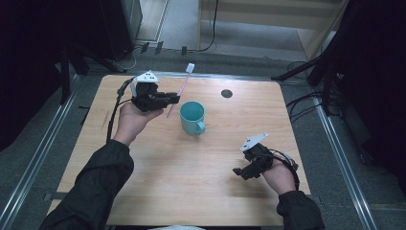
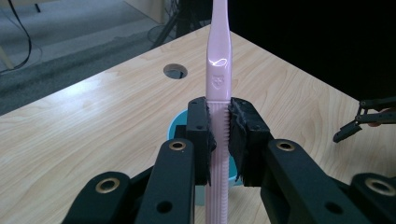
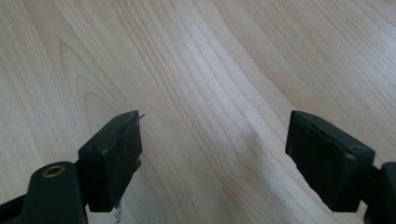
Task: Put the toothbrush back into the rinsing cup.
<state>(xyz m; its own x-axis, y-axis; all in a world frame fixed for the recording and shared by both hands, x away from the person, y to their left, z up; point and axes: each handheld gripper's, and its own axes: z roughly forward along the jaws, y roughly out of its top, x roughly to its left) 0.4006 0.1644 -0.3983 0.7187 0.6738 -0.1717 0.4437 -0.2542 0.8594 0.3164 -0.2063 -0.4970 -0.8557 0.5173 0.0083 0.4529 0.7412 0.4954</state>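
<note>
- The left gripper (image 1: pixel 173 99), at about ten o'clock on the bench (image 1: pixel 143 191), has its fingers (image 2: pixel 201 135) clamped on the handle of a pink toothbrush (image 1: pixel 182 88).
- The toothbrush stands tilted, white head up, just beside the teal cup (image 1: pixel 192 117) at the cup's ten o'clock.
- The right gripper (image 1: pixel 238 172), at four o'clock, hovers over bare wood with fingers (image 3: pixel 112 154) wide apart, holding nothing.

- High view: from above the near edge, facing down and forward over the whole table (image 1: pixel 201 158).
- Left gripper view: close, level, facing across the table's right.
- Right gripper view: very close, facing down at bare tabletop, shared with both.
</note>
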